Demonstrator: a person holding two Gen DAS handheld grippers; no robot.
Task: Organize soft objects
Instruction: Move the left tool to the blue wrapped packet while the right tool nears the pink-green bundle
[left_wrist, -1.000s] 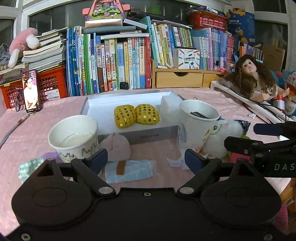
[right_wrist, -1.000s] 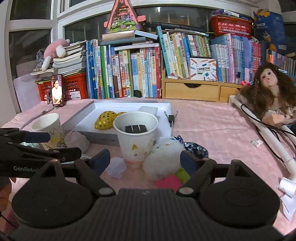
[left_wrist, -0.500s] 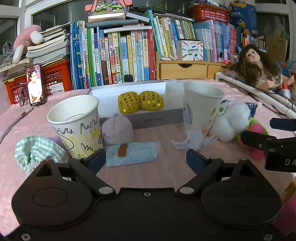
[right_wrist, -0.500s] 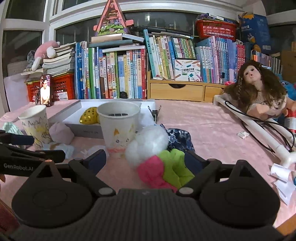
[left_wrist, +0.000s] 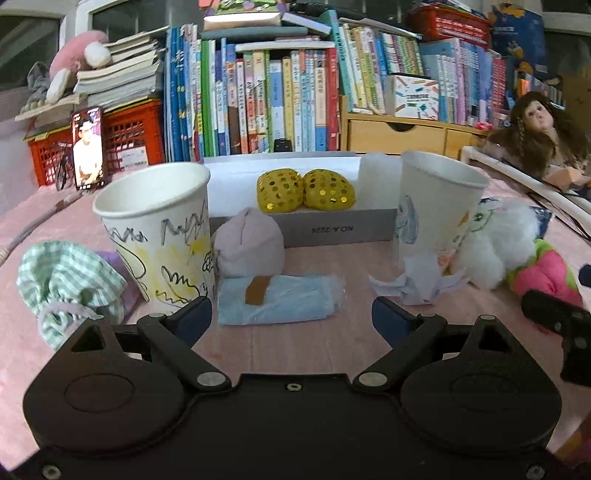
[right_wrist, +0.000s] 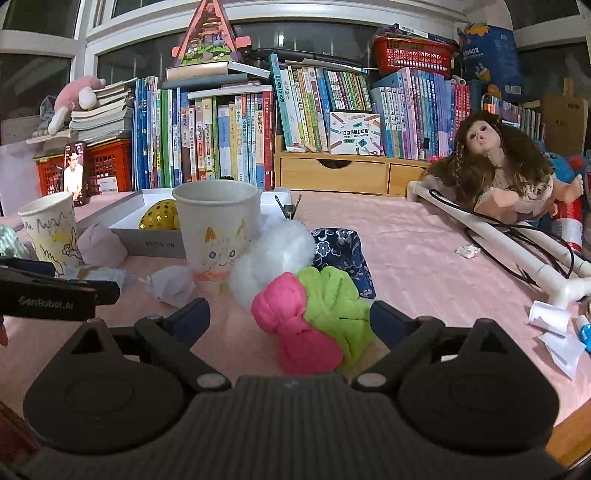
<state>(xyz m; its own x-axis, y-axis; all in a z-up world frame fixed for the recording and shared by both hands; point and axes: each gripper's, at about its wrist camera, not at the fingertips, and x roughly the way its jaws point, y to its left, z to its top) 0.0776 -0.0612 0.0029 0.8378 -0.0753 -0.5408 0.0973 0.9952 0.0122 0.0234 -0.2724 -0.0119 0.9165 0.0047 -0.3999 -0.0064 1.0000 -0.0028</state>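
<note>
The pink-and-green knotted cloth (right_wrist: 314, 325) lies on the pink tablecloth (right_wrist: 424, 258) between the spread jaws of the right gripper (right_wrist: 290, 319), its long axis running towards the camera, with no pad pressing it; those jaws have just been widening. The left gripper (left_wrist: 291, 317) hangs released over a flat light-blue packet (left_wrist: 280, 299) lying crosswise, untouched. The grey box (left_wrist: 332, 229) behind reads "NO A-2224" upside down, the left gripper's side "GenRobot.AI", before crowded bookshelves (right_wrist: 229, 140).

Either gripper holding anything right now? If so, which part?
Nothing held. Left gripper is open above the blue cloth; right gripper has just been opening, with the pink-and-green sock bundle between its jaws, ungripped.
</note>
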